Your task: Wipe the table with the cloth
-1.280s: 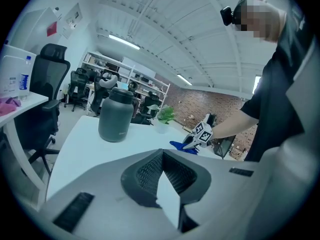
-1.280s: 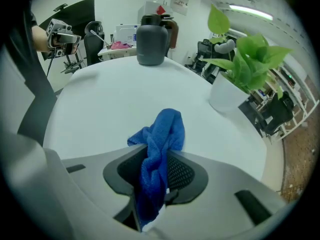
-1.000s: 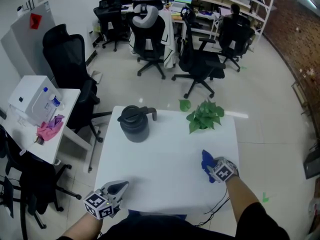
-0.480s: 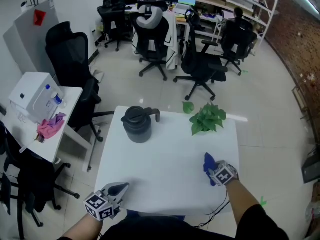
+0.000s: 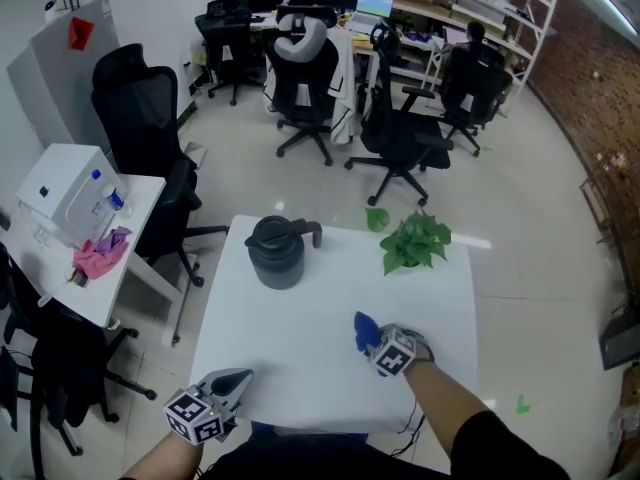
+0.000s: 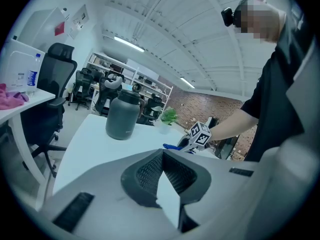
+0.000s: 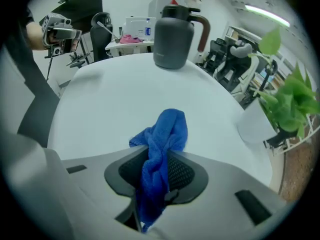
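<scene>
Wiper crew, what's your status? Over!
Left gripper shut, empty, near table corner. Right gripper shut on blue cloth, cloth down on table. Jug, plant far side, clear.

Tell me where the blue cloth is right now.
In the head view the blue cloth is pinched in the right gripper on the white table, just right of centre, between the potted plant and the near edge.

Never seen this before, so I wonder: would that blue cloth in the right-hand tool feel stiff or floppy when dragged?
Probably floppy: the blue cloth bunches in folds and droops past the jaws of the right gripper. Likely light, since a narrow pinch holds it. Its fuzzy weave may drag rather than slide on the smooth table.
</scene>
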Action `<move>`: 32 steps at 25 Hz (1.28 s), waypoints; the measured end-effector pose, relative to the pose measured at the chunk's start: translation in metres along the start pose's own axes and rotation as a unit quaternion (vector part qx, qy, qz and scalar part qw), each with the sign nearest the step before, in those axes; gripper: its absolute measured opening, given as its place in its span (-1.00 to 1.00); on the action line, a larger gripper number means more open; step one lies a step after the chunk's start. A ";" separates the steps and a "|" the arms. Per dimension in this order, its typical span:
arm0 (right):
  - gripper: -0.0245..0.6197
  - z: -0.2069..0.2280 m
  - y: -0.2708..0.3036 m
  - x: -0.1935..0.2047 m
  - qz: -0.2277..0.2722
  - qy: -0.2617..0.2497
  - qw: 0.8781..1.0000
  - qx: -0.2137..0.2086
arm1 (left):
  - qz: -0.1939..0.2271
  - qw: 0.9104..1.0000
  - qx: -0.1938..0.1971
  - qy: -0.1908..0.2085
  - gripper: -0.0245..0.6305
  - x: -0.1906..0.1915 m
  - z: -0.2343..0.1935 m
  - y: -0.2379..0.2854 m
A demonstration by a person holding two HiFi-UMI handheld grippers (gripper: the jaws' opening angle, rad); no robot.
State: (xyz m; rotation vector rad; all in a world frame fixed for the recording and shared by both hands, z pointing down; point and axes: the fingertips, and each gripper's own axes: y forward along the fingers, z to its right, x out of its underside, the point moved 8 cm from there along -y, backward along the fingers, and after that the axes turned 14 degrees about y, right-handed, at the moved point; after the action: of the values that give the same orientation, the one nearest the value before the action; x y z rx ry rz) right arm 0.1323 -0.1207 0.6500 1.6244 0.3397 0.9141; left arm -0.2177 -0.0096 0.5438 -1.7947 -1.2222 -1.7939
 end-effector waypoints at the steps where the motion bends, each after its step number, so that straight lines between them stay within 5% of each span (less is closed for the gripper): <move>1: -0.64 -0.008 0.003 -0.008 -0.001 -0.009 1.000 -0.006 | 0.000 1.000 0.000 0.000 -0.95 0.000 0.001 -0.001; 11: -0.63 -0.033 0.015 -0.031 0.000 -0.049 0.999 -0.017 | -0.012 1.000 0.001 0.000 -0.95 0.005 0.004 -0.005; 24: -0.63 0.078 -0.048 0.114 -0.055 0.084 0.993 0.056 | -0.012 1.000 0.025 0.010 -0.95 -0.005 0.020 0.020; 32: -0.63 0.085 -0.055 0.126 -0.055 0.119 0.989 0.067 | -0.010 1.000 0.027 0.013 -0.95 -0.008 0.022 0.020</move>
State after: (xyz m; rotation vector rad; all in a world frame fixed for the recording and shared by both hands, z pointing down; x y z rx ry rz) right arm 0.2890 -0.0820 0.6451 1.6037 0.6618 1.0211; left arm -0.1877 -0.0073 0.5399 -1.7307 -1.2692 -1.7726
